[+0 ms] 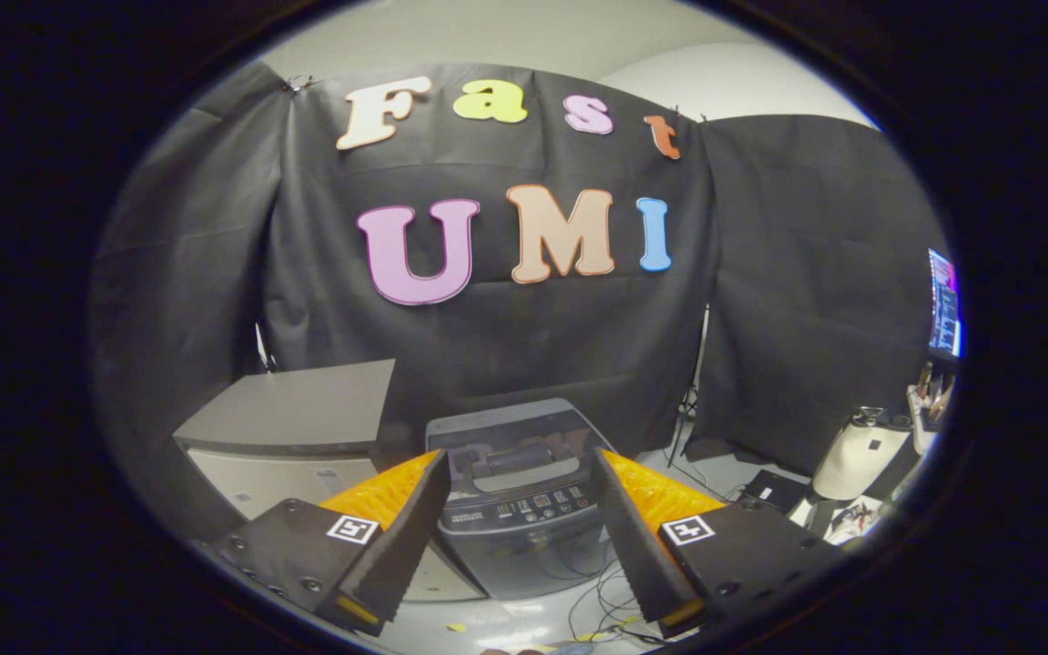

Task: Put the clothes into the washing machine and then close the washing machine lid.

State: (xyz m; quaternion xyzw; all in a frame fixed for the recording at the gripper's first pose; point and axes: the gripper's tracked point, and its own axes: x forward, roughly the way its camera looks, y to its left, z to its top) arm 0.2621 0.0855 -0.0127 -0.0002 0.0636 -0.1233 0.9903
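The hand-held gripper (524, 537) is spread wide and holds nothing; the washer (515, 496) stands between and beyond its fingers, lid (510, 437) down.

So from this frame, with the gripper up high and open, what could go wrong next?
1. The gripper is open and holds nothing, with no clothes in sight, so the pickup may need a search.
2. The washing machine appears to have its lid down, which could block loading.
3. Loose cables trail on the floor beside the machine and might snag.
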